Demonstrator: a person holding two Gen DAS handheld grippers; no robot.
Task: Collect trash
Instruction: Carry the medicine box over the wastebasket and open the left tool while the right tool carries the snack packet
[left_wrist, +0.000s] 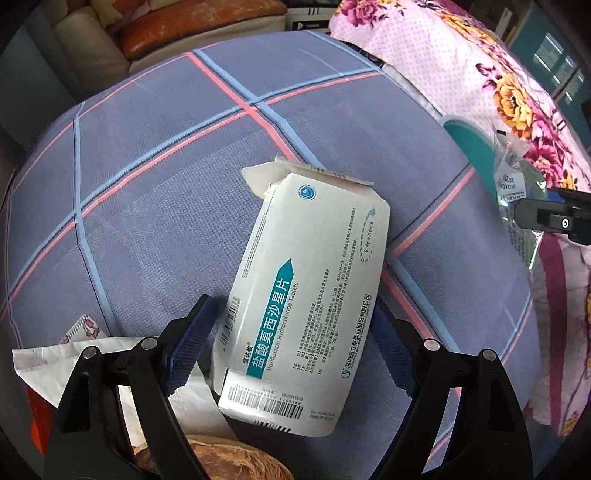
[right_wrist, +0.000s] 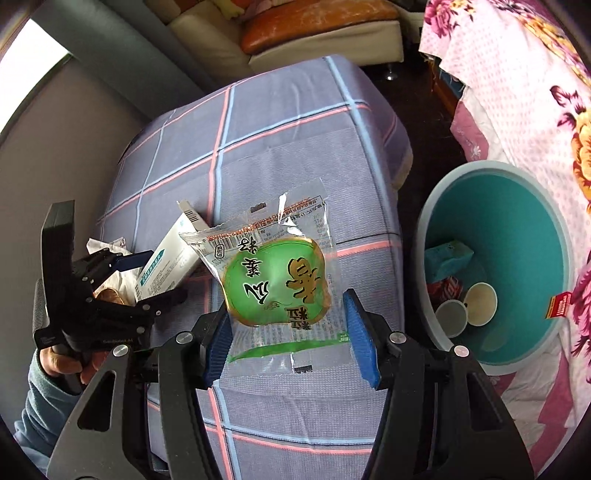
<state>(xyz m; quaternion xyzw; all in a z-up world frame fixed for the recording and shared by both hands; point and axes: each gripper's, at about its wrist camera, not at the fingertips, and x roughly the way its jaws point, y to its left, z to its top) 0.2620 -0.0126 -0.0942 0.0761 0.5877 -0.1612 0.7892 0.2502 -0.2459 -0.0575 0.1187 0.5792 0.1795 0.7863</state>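
Two pieces of trash are in hand at once. The medicine box (left_wrist: 303, 295), white card with a torn-open top flap, sits between the pads of the left gripper (left_wrist: 291, 339); the jaws stand wide, and the right pad bears on the box edge, but whether the left pad presses it I cannot tell from either view. The box appears lifted off the checked cover (left_wrist: 147, 184), probably for carrying to the bin. The plastic wrapper (right_wrist: 273, 280), clear film with a green round label, hangs in the right gripper (right_wrist: 288, 332), jaws part-closed and pinching its lower sides. It is held up off the cover, with the bin beside it.

The bin (right_wrist: 436, 229), teal inside, stands on the floor just beside the cover's edge, against a flowered pink cloth (right_wrist: 517, 110). It already holds two paper cups (right_wrist: 469, 306), a teal packet and a red one.

Beside the medicine box, still on the cover, lie a crumpled white tissue (left_wrist: 48, 365) and a brown round item, partly hidden. The bin mouth looks unobstructed; the cover's edge is the only thing between the wrapper and the drop.
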